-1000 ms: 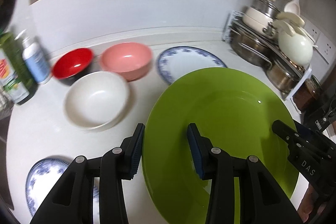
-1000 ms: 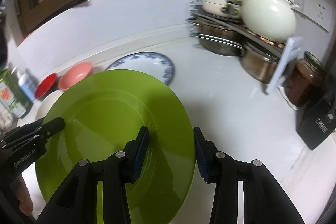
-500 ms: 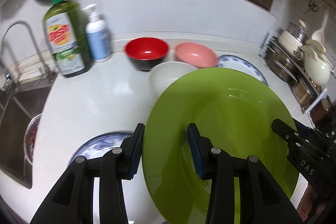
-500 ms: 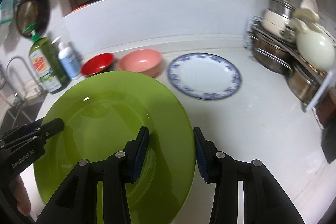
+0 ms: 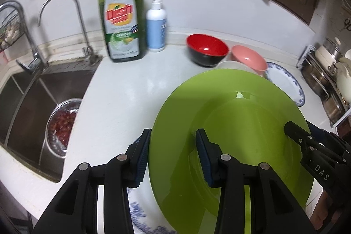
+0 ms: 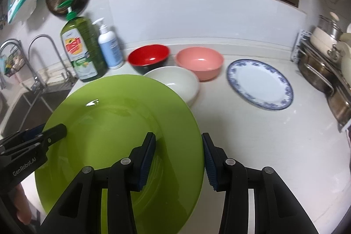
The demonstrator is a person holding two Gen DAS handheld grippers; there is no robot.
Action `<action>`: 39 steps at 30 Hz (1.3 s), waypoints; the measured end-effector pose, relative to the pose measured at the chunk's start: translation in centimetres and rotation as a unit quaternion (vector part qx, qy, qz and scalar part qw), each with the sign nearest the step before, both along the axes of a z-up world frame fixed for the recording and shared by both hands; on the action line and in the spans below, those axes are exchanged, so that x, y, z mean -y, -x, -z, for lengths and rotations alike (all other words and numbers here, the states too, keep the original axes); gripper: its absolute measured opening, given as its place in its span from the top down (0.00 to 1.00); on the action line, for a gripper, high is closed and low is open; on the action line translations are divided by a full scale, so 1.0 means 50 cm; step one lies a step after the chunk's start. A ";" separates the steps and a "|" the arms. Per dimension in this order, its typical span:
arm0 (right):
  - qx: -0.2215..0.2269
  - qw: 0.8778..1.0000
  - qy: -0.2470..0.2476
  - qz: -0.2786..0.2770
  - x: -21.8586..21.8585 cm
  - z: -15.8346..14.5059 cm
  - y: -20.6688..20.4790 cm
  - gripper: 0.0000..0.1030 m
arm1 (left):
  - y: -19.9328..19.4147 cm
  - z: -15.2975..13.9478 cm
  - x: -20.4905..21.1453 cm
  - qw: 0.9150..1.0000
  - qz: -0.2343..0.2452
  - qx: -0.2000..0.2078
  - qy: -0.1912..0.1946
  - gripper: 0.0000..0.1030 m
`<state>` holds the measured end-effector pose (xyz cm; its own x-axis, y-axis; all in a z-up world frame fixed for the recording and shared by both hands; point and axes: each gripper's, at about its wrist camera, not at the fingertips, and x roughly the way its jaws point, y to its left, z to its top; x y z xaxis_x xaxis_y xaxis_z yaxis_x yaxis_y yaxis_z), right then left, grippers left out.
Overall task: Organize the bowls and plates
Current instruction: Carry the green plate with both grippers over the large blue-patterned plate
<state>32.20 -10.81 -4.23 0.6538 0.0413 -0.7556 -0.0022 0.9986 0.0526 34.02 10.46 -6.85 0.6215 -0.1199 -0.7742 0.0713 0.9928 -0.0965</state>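
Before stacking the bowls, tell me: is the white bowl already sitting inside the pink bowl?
No. In the right wrist view the white bowl sits on the counter in front of the pink bowl.

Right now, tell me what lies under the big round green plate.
Under the big round green plate, the left wrist view shows a slice of blue-patterned white plate on the white counter. The green plate covers the rest.

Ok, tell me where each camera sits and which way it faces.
Left wrist: on the left gripper, facing sink and dish soap; right gripper at right.
Right wrist: on the right gripper, facing the bowls and blue-rimmed plate; left gripper at left.
Shared: green plate, red bowl.
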 end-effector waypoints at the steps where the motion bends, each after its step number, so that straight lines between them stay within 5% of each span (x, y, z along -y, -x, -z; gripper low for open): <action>1: -0.002 1.000 -0.001 -0.003 -0.011 0.002 -0.001 0.58 | 0.002 0.003 -0.009 1.000 -0.004 -0.001 -0.001 0.60; 15: -0.041 0.998 -0.002 -0.050 -0.109 0.070 -0.012 0.58 | 0.027 0.080 -0.084 0.999 -0.034 -0.039 -0.015 0.60; 39: -0.096 0.993 0.010 -0.061 -0.129 0.169 -0.026 0.57 | 0.009 0.174 -0.087 0.995 -0.038 -0.089 -0.023 0.60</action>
